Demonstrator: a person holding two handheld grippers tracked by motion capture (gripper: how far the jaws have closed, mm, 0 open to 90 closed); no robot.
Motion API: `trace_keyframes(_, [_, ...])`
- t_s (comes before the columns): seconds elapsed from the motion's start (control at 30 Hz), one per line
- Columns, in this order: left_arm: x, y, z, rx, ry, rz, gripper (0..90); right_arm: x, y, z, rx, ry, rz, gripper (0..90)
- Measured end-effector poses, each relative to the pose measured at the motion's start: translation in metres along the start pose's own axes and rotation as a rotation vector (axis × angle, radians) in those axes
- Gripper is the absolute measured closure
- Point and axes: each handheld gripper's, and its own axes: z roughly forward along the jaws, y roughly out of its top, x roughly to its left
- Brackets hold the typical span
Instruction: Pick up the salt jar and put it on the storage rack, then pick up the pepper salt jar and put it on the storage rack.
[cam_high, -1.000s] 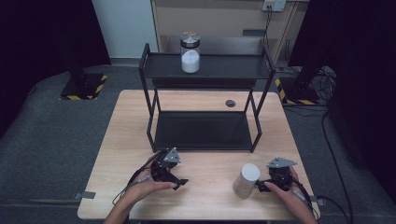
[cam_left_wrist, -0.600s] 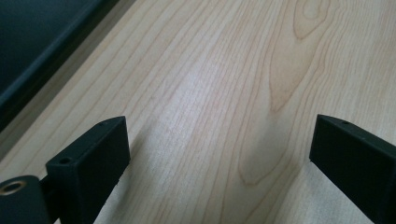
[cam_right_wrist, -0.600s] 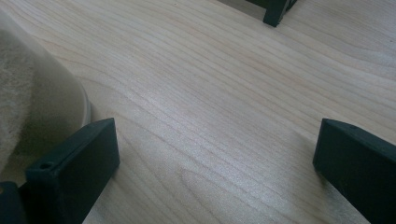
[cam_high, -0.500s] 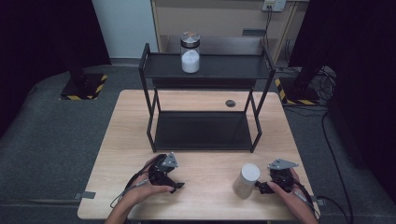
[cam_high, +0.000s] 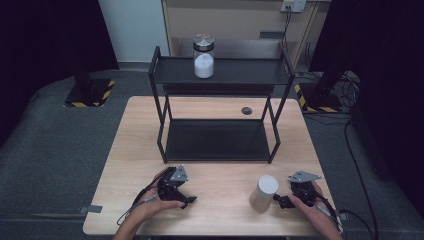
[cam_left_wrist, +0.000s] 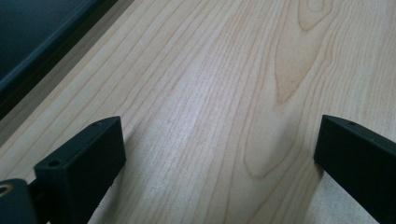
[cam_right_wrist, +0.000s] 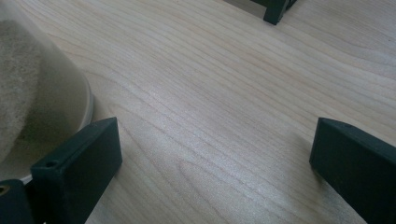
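The wooden table (cam_high: 130, 150) bears a black two-shelf rack (cam_high: 220, 140). Near its front edge the white jar (cam_high: 263, 193) stands upright, long axis vertical, just beside the right gripper (cam_high: 280, 201), jaws wide apart, empty. The left gripper (cam_high: 187, 200) has just opened fully, nothing between

Bright lit table (cam_high: 215, 185), dark surroundings, soft close-up views

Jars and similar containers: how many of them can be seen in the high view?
2. A clear glass jar with white powder and a metal lid stands on the black metal rack's top shelf. A white cylindrical container stands on the wooden table, beside the right gripper.
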Motion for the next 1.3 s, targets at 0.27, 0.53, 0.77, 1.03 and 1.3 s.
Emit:
trace_keyframes(0.27, [0.002, -0.008, 0.001, -0.035, -0.009, 0.007, 0.0, 0.000, 0.001, 0.001, 0.004, 0.005, -0.004, 1.4])
trace_keyframes(0.53, [0.003, -0.008, 0.001, -0.036, -0.012, 0.011, 0.0, -0.001, 0.001, 0.000, 0.005, 0.008, -0.007, 1.5])
trace_keyframes(0.77, [0.003, -0.008, 0.001, -0.036, -0.011, 0.010, 0.0, -0.008, -0.002, -0.007, 0.008, 0.017, 0.010, 3.0])
trace_keyframes(1.03, [0.003, -0.008, 0.001, -0.037, -0.011, 0.010, 0.0, -0.006, 0.006, -0.024, -0.001, 0.022, -0.036, 5.5])
trace_keyframes(1.3, [0.003, -0.009, 0.001, -0.037, -0.010, 0.011, 0.0, -0.008, 0.019, -0.037, 0.012, 0.033, -0.074, 7.0])
